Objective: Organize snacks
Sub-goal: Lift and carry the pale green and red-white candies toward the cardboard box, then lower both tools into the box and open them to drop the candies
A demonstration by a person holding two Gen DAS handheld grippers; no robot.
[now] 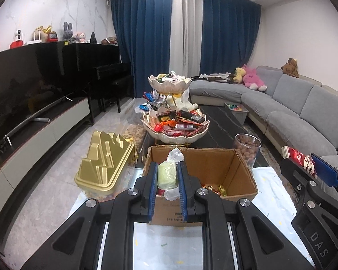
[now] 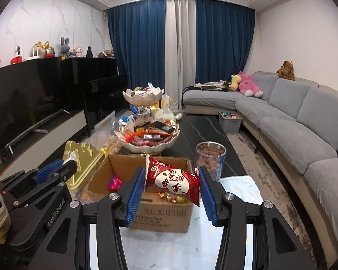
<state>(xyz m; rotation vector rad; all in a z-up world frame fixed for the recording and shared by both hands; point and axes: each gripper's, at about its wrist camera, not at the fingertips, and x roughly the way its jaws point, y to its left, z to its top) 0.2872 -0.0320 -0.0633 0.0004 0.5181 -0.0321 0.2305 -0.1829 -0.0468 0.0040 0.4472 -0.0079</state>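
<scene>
- A pale green wrapped snack (image 1: 167, 175) is pinched between the pads of the left gripper (image 1: 167, 180); its twisted clear wrapper ends stick out above and below the jaws, so its long axis runs along the fingers.
- A red snack packet (image 2: 172, 181) is clamped across the right gripper (image 2: 172, 186), the jaws held partly apart by it; its long axis lies crosswise, pad to pad, tilted down to the right.
- Both snacks are held in the air over the open cardboard box (image 1: 241, 171), which stands at the near end of the tabletop (image 1: 220, 121) and has a few loose sweets left in its bottom.
- The relation judged to matter next: the two-tier snack bowl stand (image 1: 175, 135) lies straight ahead of both jaws, just beyond the box's far wall, with the lower bowl nearer and already heaped.
- Neither hand is clearly nearer to it; the two grippers are side by side.
- Counted: two grippers, two held snacks, one box, one stand with two bowls, one clear jar of nuts (image 2: 210, 159) near the box's right far corner, one gold moulded tray (image 1: 106, 162) at its left.
</scene>
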